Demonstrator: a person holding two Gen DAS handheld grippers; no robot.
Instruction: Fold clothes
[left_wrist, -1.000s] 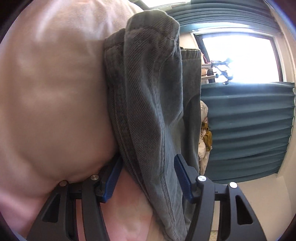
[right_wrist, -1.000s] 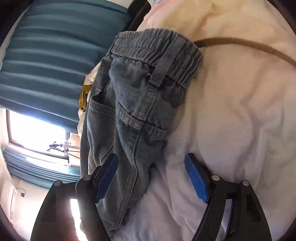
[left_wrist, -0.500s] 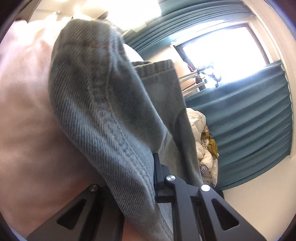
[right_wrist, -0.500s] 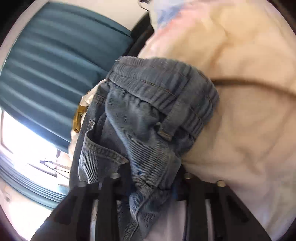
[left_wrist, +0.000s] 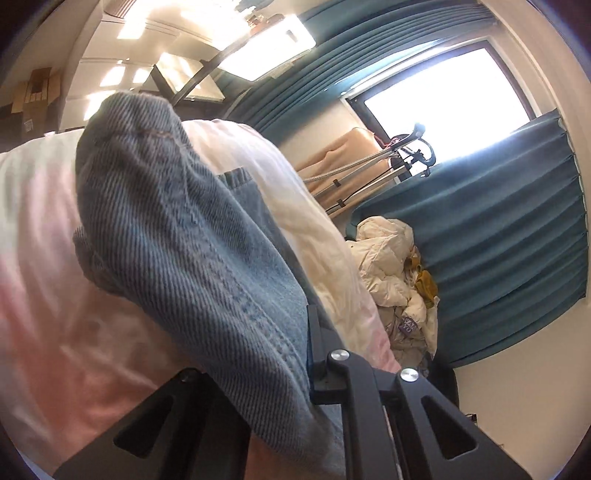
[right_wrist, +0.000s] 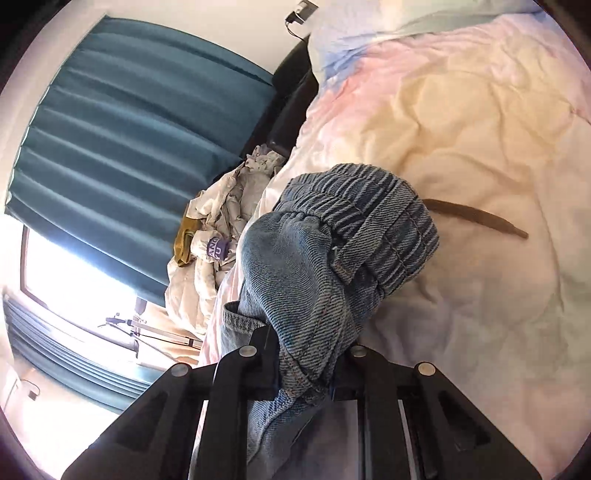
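Blue denim jeans (left_wrist: 184, 240) rise off the pale duvet (left_wrist: 55, 295) in a bunched fold. My left gripper (left_wrist: 284, 354) is shut on a seam edge of them, and the cloth drapes over its left finger. In the right wrist view the jeans (right_wrist: 314, 280) hang with the elastic waistband (right_wrist: 369, 221) rolled on top. My right gripper (right_wrist: 306, 358) pinches the denim just below the waistband, its jaws still closing on the cloth. Both pairs of pads are hidden by fabric.
The duvet (right_wrist: 461, 129) covers a bed, with a brown strap (right_wrist: 480, 218) lying on it. A heap of white clothes (right_wrist: 221, 206) sits at the bed's edge by teal curtains (right_wrist: 129, 129). A metal stand (left_wrist: 369, 166) stands under the bright window (left_wrist: 443, 92).
Both grippers, open around the jeans a second ago, have shut on the denim. Both have since risen, lifting the bunched jeans away from the duvet, and more of the room shows.
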